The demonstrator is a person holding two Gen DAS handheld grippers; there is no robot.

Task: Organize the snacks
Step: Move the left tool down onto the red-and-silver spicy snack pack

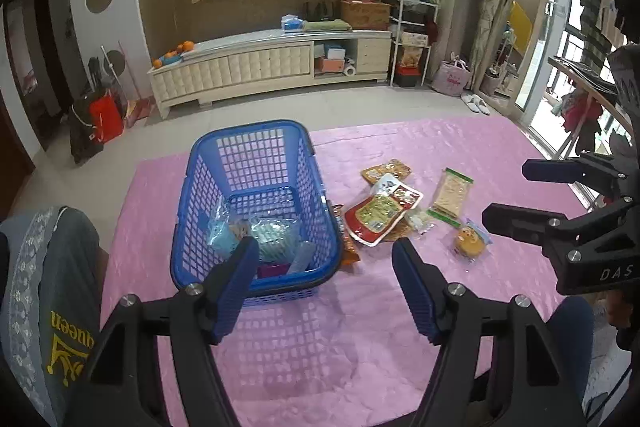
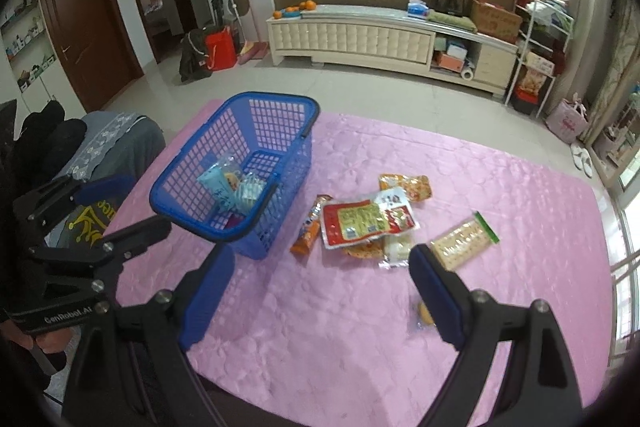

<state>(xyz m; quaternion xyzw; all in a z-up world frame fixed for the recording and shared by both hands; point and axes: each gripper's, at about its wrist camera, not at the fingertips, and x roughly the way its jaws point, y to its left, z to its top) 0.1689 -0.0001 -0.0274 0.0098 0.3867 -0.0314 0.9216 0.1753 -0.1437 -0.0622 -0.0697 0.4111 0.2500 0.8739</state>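
Both tongs stand released with nothing between their blue pads: the left gripper [image 1: 325,259] hangs over the near rim of the blue basket [image 1: 188,187], low in the middle of its own view, and the right gripper [image 2: 320,267] hovers above bare pink cloth [image 2: 340,339] at the bottom of its view, its jaws spread wide. Closest to the right tongs is a small round cake in a clear wrapper [image 2: 424,313], half hidden behind the right-hand pad; just beyond that pad's tip lies the cracker pack [image 2: 464,239] with a green end seal. Both look light; the crackers are likely brittle, so a gentle pinch across the short sides or on the sealed end would suit, and the film wrappers may slide under the pads. Further toward the centre of the frame sits a loose heap: a flat red pouch [image 2: 366,221] lying over other packets, an orange stick pack [image 2: 308,233] just beside the basket's wall, and a yellow-orange packet [image 2: 406,187] behind. The pouch seems soft and floppy, best taken at an edge seam. The basket, upper left of the heap, already holds a few wrapped snacks [image 2: 232,187].
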